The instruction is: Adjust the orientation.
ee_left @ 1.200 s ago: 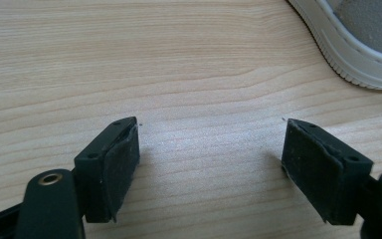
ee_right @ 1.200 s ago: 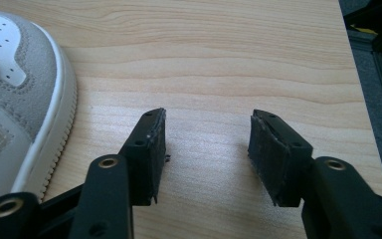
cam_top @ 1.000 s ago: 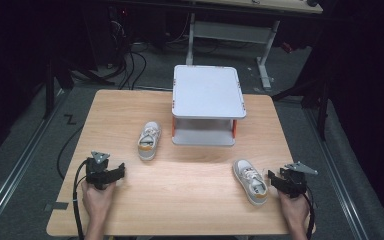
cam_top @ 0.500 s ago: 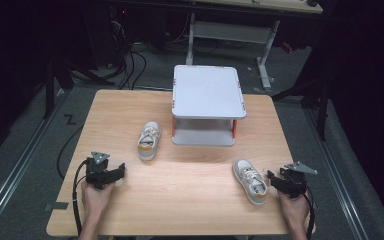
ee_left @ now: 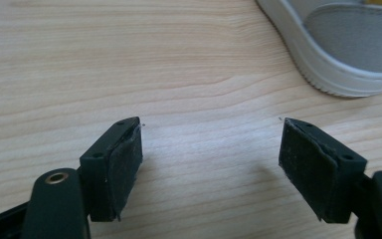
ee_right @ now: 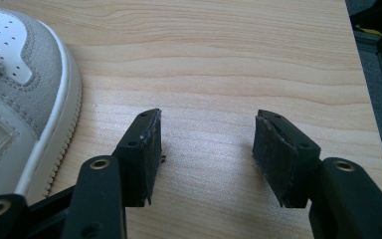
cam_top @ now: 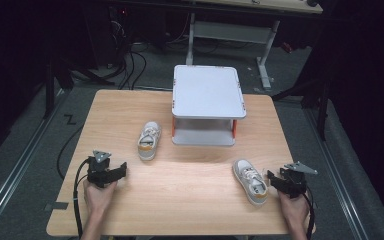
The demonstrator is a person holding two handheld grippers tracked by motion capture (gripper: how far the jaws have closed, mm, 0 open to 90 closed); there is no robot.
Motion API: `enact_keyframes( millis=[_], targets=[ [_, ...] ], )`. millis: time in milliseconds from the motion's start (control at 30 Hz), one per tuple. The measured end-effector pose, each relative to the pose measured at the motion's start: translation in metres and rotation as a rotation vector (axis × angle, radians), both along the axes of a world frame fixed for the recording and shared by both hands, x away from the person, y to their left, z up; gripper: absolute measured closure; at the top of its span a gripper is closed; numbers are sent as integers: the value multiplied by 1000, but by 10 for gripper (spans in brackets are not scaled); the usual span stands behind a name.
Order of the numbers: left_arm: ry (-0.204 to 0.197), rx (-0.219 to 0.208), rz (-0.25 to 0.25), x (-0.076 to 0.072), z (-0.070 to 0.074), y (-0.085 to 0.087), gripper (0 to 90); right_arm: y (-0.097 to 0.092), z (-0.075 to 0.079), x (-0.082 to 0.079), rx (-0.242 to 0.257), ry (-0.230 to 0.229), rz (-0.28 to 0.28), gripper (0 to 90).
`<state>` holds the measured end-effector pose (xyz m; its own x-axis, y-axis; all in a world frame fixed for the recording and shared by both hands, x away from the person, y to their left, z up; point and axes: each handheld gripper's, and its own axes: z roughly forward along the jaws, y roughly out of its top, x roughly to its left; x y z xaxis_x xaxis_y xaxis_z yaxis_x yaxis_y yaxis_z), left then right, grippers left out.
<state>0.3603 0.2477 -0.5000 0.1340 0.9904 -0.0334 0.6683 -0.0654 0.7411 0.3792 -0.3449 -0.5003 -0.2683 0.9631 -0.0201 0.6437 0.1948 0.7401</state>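
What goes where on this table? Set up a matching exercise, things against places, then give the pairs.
Things:
1. white two-tier shelf
2. left shoe
3. right shoe
4. left hand-held gripper

Places:
A. near the table's front left corner, jaws open over bare wood
B. middle of the table, just left of the shelf's foot
C. back centre of the table
D. front right, beside the right hand-held gripper

Pairs: 1-C, 2-B, 3-D, 4-A
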Motion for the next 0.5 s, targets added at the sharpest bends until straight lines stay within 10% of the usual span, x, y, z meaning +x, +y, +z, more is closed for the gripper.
enact_keyframes(
  millis=[500],
  targets=[
    [-33,-77,-115,10,32,-15,259,0,0,0,-2,1,3,437]
  ],
)
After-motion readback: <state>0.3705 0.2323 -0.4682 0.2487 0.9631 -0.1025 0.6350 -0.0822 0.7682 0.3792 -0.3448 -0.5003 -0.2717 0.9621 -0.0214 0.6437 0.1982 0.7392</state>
